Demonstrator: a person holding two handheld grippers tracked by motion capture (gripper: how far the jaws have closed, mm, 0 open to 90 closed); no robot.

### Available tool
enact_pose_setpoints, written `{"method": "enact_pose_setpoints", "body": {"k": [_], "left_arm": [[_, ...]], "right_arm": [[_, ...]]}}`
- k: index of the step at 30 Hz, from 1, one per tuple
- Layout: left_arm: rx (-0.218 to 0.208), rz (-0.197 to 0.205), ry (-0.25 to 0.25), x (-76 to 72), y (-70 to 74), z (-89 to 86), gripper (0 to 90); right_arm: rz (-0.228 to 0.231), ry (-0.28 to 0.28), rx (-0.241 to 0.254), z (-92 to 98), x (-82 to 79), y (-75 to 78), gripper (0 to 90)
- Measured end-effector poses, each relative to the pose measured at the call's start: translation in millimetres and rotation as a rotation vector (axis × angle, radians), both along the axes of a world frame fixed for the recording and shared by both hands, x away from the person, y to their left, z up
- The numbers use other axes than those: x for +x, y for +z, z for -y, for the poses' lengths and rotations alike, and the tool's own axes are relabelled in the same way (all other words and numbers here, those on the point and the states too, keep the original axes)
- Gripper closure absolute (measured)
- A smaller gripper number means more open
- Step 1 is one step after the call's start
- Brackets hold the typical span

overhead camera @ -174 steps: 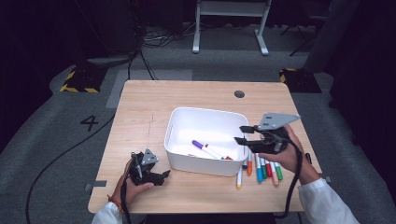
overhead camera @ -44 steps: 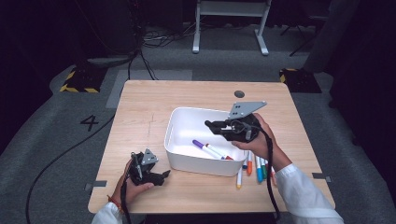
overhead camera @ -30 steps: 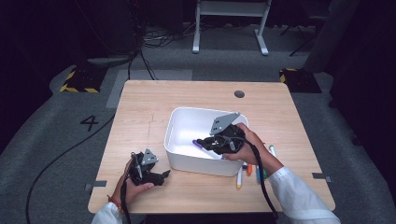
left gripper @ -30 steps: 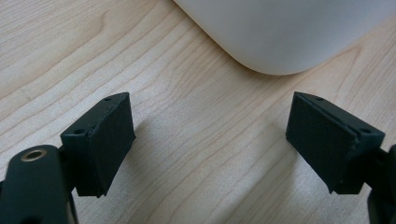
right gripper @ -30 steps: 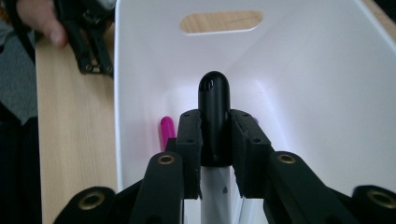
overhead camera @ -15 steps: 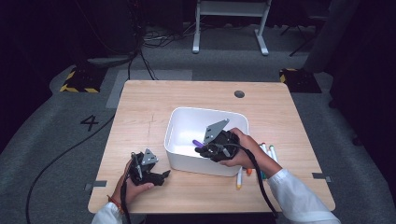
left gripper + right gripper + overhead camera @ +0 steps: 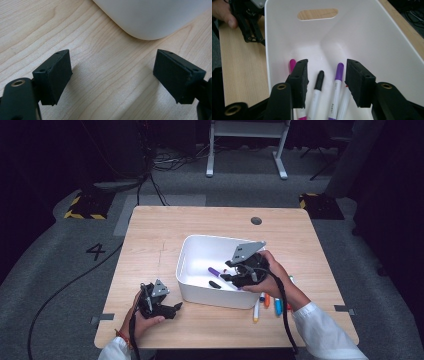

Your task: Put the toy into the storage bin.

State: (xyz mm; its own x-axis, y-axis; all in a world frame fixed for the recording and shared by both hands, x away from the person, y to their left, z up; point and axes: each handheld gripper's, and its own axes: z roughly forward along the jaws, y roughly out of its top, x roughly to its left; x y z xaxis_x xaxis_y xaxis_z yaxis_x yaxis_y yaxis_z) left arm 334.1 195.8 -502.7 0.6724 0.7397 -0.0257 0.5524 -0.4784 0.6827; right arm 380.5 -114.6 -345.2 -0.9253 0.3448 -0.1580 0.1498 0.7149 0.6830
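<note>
Looking down from the high view, we see the right gripper (image 7: 227, 276) inside the white bin (image 7: 192, 265), its jaws just opening; a hand hides the markers (image 7: 267, 302) beside the bin.

Our left gripper view shows jaws wide apart over bare wooden table (image 7: 105, 82).

Our right gripper view shows the black-capped marker (image 7: 318, 92) lying loose between parted jaws, cut off below.

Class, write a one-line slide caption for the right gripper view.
Open right gripper inside the white bin, above a black-capped marker and purple-capped marker.

An overhead camera looks down on the table (image 7: 150, 235); two close tool-mounted cameras share its white bin (image 7: 200, 252).
</note>
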Motion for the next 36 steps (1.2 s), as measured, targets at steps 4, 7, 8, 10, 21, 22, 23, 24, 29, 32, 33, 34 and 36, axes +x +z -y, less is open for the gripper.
{"method": "enact_pose_setpoints", "body": {"k": [4, 7, 8, 10, 21, 22, 23, 24, 29, 32, 33, 34, 36], "left_arm": [[0.0, 0.0, 0.0, 0.0, 0.0, 0.0, 15.3], [0.001, 0.001, 0.001, 0.0, 0.1, 0.0, 15.3], [0.001, 0.001, 0.001, 0.0, 0.1, 0.0, 15.3], [-0.001, -0.001, 0.001, -0.1, 0.0, 0.1, 15.3], [-0.001, -0.002, 0.002, 0.0, 0.1, 0.1, 15.3], [-0.001, -0.001, 0.001, 0.0, 0.1, 0.1, 15.3], [-0.001, -0.001, 0.003, -0.2, 0.0, 0.2, 15.3], [0.0, 0.0, 0.003, -0.1, 0.1, 0.1, 15.3], [0.001, 0.001, 0.002, 0.0, 0.1, 0.0, 15.3], [0.002, 0.0, 0.004, -0.3, 0.2, 0.0, 15.3], [0.001, -0.001, 0.006, -0.4, 0.2, 0.1, 15.3], [0.001, -0.003, 0.007, -0.4, 0.3, 0.1, 15.2], [0.0, 0.001, 0.004, -0.1, 0.1, 0.1, 15.2]], "right_arm": [[0.039, -0.047, 0.052, 22.4, -2.2, 8.4, 50.8], [0.071, -0.106, 0.11, 53.3, -7.9, 16.6, 50.0], [0.079, -0.112, 0.115, 59.8, -9.0, 17.7, 50.1], [0.094, -0.142, 0.134, 74.2, -12.1, 18.8, 50.0], [0.102, -0.278, 0.177, 148.0, -34.4, -5.6, 48.8], [0.103, -0.318, 0.16, 162.6, -38.8, -16.5, 48.4], [0.098, -0.327, 0.169, 167.2, -40.0, -20.0, 48.4], [0.085, -0.332, 0.177, 173.5, -40.8, -24.7, 48.2], [0.048, -0.404, 0.16, 196.4, -45.0, -51.1, 47.5], [0.03, -0.45, 0.129, 207.9, -44.0, -67.2, 47.5], [0.018, -0.465, 0.123, 213.0, -43.1, -74.7, 47.6], [0.004, -0.483, 0.125, 215.6, -42.7, -80.3, 47.7], [0.005, -0.52, 0.097, 219.4, -42.1, -91.3, 47.9]]}}
